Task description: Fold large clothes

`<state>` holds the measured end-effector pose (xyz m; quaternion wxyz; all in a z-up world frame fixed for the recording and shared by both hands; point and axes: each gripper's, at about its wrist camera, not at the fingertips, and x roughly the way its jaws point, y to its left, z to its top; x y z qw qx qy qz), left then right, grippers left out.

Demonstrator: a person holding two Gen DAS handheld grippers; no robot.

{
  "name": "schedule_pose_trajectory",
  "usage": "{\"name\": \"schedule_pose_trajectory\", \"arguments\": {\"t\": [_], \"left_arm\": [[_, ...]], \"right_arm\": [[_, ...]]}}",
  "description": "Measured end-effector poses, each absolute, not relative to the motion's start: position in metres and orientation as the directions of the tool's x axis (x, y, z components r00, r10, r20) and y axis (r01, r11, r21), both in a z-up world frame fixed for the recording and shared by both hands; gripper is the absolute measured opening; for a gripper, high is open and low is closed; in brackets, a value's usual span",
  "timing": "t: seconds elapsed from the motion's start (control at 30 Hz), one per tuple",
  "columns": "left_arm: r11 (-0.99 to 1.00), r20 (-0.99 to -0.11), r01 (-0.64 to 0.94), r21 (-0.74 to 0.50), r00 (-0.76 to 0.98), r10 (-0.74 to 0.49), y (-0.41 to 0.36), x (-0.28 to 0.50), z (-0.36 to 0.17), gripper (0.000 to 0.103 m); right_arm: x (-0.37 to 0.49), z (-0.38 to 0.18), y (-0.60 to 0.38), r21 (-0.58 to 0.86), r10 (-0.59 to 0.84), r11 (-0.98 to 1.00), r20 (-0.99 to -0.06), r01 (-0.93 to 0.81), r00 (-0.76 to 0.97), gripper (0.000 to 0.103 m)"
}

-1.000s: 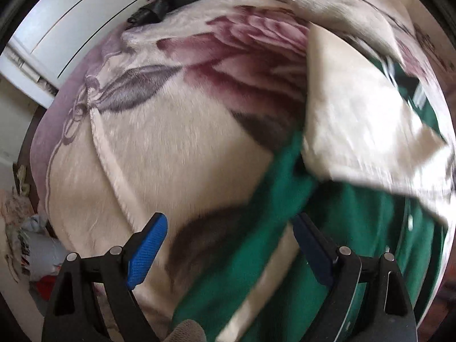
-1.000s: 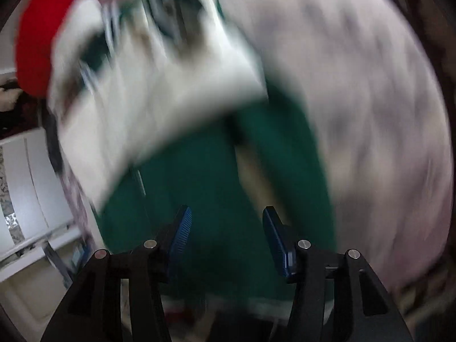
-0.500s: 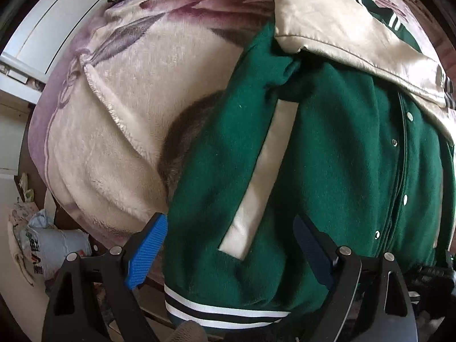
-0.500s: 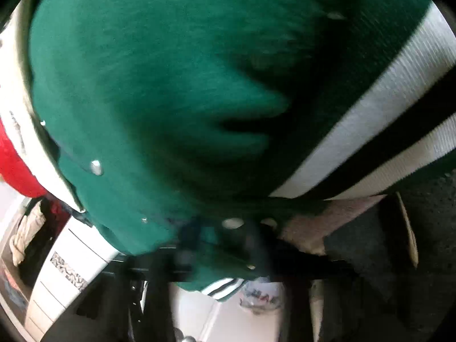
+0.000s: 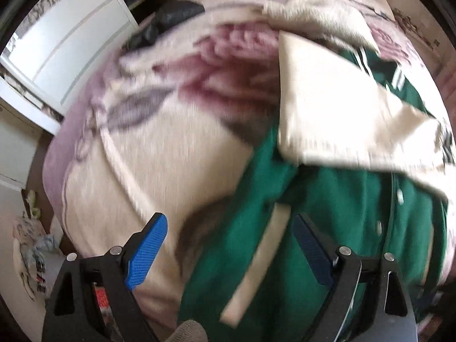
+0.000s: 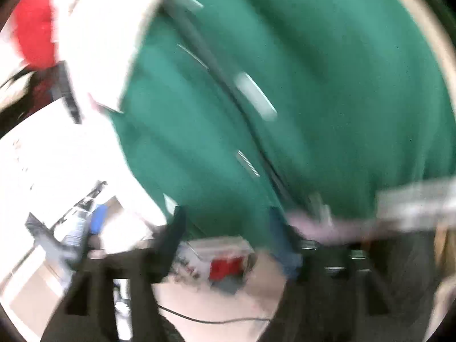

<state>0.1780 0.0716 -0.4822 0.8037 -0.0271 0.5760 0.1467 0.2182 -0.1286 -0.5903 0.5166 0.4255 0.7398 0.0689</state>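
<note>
Where floral fleece blanket [image 5: 159, 154] lies, green jacket [image 5: 327, 228].

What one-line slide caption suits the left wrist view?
Open left claw hovers over a green jacket with a cream sleeve on a floral blanket.

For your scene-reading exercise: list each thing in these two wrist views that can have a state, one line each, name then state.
green varsity jacket: lying on the blanket, front snapped shut
cream sleeve: folded across the jacket's chest
floral blanket: spread under the jacket
left gripper: open, holding nothing
right gripper: jaws opening, nothing between them
</note>
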Motion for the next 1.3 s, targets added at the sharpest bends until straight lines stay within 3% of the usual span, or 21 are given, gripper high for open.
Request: {"name": "schedule_pose_trajectory", "arguments": {"t": [0.07, 0.23, 0.37, 0.47, 0.53, 0.57, 0.6, 0.7, 0.9, 1.03, 1.07, 1.17, 1.3], "left_arm": [[0.957, -0.923, -0.266, 0.113, 0.33, 0.201, 0.07, 0.216, -0.487, 0.103], [0.955, -0.909, -0.289, 0.074, 0.374, 0.184, 0.075, 0.297, -0.501, 0.103], [0.944, -0.903, -0.321, 0.071, 0.381, 0.197, 0.083, 0.327, -0.506, 0.103], [0.938, -0.901, -0.338, 0.071, 0.381, 0.205, 0.089, 0.329, -0.51, 0.103], [0.936, -0.905, -0.345, 0.073, 0.373, 0.207, 0.094, 0.323, -0.513, 0.103], [0.935, -0.906, -0.346, 0.077, 0.368, 0.21, 0.095, 0.323, -0.514, 0.103], [0.934, -0.908, -0.348, 0.081, 0.362, 0.213, 0.098, 0.317, -0.515, 0.103], [0.929, -0.915, -0.362, 0.079, 0.343, 0.212, 0.107, 0.307, -0.518, 0.103], [0.92, -0.921, -0.384, 0.073, 0.328, 0.209, 0.115, 0.303, -0.523, 0.103], [0.92, -0.922, -0.387, 0.053, 0.335, 0.194, 0.112, 0.303, -0.519, 0.103], [0.923, -0.921, -0.382, 0.048, 0.341, 0.189, 0.112, 0.303, -0.515, 0.103], [0.933, -0.915, -0.358, 0.021, 0.37, 0.163, 0.104, 0.295, -0.499, 0.103], [0.947, -0.904, -0.322, 0.016, 0.4, 0.151, 0.082, 0.276, -0.472, 0.103]], "right_arm": [[0.295, -0.565, -0.134, 0.6, 0.673, 0.665, -0.739, 0.445, -0.01, 0.067], [0.491, -0.552, -0.14, 0.553, 0.529, 0.808, -0.833, 0.204, 0.163, 0.067], [0.615, -0.59, -0.13, 0.504, 0.49, 0.855, -0.862, 0.118, 0.131, 0.067], [0.653, -0.637, -0.118, 0.458, 0.459, 0.882, -0.888, 0.114, 0.016, 0.066], [0.656, -0.655, -0.105, 0.461, 0.463, 0.882, -0.886, 0.096, 0.002, 0.039], [0.656, -0.653, -0.1, 0.457, 0.457, 0.887, -0.889, 0.07, 0.02, 0.013], [0.651, -0.65, -0.096, 0.445, 0.443, 0.894, -0.895, 0.046, 0.042, 0.008], [0.657, -0.645, -0.086, 0.388, 0.385, 0.922, -0.916, 0.0, 0.111, 0.005], [0.715, -0.636, -0.083, 0.297, 0.289, 0.955, -0.939, 0.015, 0.187, 0.005], [0.733, -0.663, -0.077, 0.321, 0.318, 0.945, -0.947, 0.059, 0.056, 0.008], [0.733, -0.659, -0.082, 0.337, 0.332, 0.939, -0.941, 0.074, 0.065, 0.012], [0.716, -0.631, -0.111, 0.418, 0.412, 0.905, -0.908, 0.082, 0.073, 0.055], [0.67, -0.58, -0.169, 0.44, 0.433, 0.891, -0.897, 0.113, 0.087, 0.059]]}}
